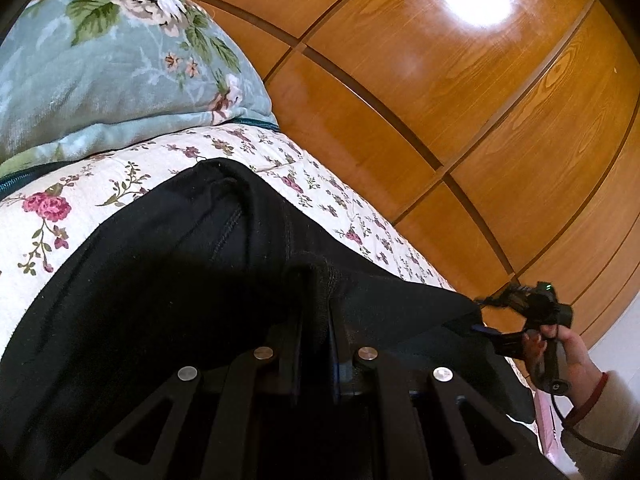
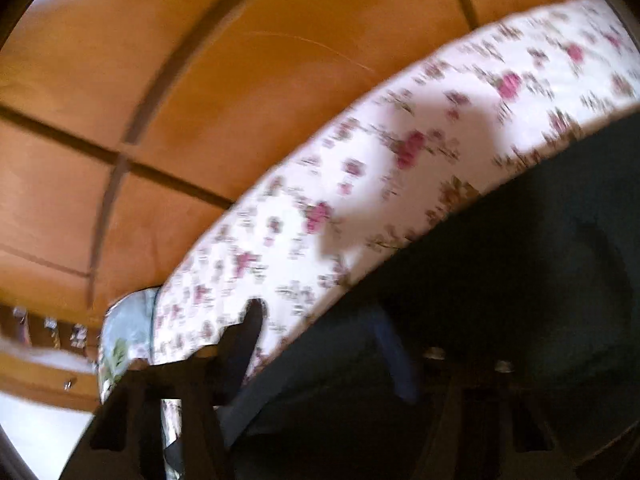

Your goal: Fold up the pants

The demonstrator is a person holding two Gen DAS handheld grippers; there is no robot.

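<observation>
Black pants [image 1: 168,264] lie spread on a white bedsheet with pink flowers [image 1: 60,204]. My left gripper [image 1: 314,280] is shut on a raised fold of the pants' edge, pinched between its two black fingers. In the left wrist view my right gripper [image 1: 486,322] is held by a hand at the pants' right corner and touches the cloth there. The right wrist view is blurred: the pants [image 2: 500,280] fill the lower right, and the right gripper [image 2: 320,320] shows one dark finger [image 2: 244,340] over the sheet and a blue pad against the cloth.
A pale blue floral pillow [image 1: 100,64] lies at the bed's far left. Glossy wooden wardrobe doors [image 1: 440,80] stand along the bed's far side. The sheet's edge [image 2: 360,160] runs beside the wardrobe.
</observation>
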